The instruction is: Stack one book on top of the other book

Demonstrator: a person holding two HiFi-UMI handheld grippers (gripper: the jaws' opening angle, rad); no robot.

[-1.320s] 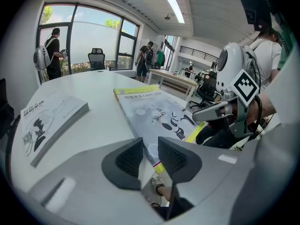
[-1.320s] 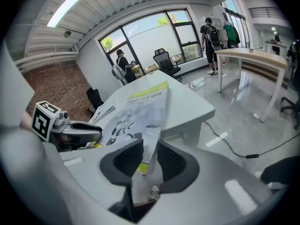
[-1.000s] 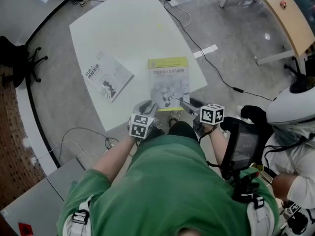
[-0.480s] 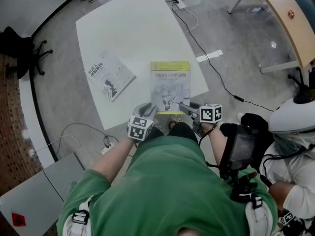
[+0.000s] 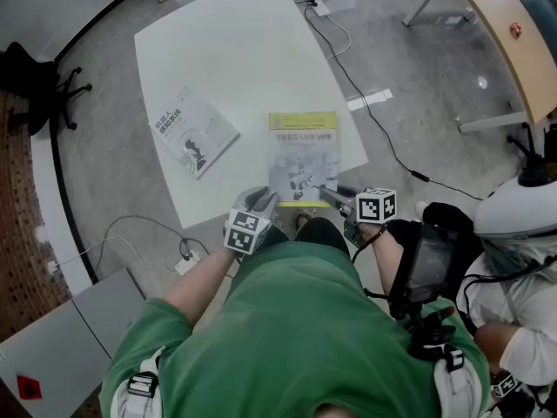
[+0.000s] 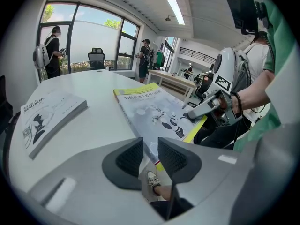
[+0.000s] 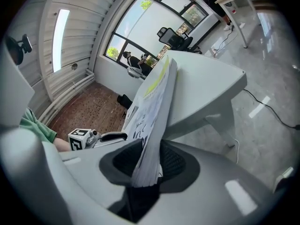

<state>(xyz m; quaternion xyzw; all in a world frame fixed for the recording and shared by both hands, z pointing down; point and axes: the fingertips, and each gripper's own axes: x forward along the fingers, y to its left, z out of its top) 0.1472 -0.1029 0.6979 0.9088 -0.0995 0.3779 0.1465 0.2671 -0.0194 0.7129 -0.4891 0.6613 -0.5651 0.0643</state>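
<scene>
A yellow-edged book [image 5: 300,155] lies at the near edge of the white table [image 5: 235,50], its near end jutting over the edge. My left gripper [image 5: 261,200] is shut on its near left corner, which runs in between the pads [image 6: 173,156]. My right gripper [image 5: 329,194] holds the near right corner. Its jaws have just been closing, and the book's edge [image 7: 157,107] now fills the gap between the pads [image 7: 174,162]. A second, grey-white book [image 5: 193,131] lies flat to the left, apart from both grippers, and shows also in the left gripper view [image 6: 47,116].
Cables [image 5: 348,68] and a power strip [image 5: 185,264] lie on the floor around the table. A seated person in white [image 5: 513,207] is close at the right. A wooden desk [image 5: 505,24] stands at the back right and an office chair [image 5: 35,85] at the left.
Both grippers stay at the yellow-edged book's near corners; the right one has tipped a little. Neither book has moved on the table.
</scene>
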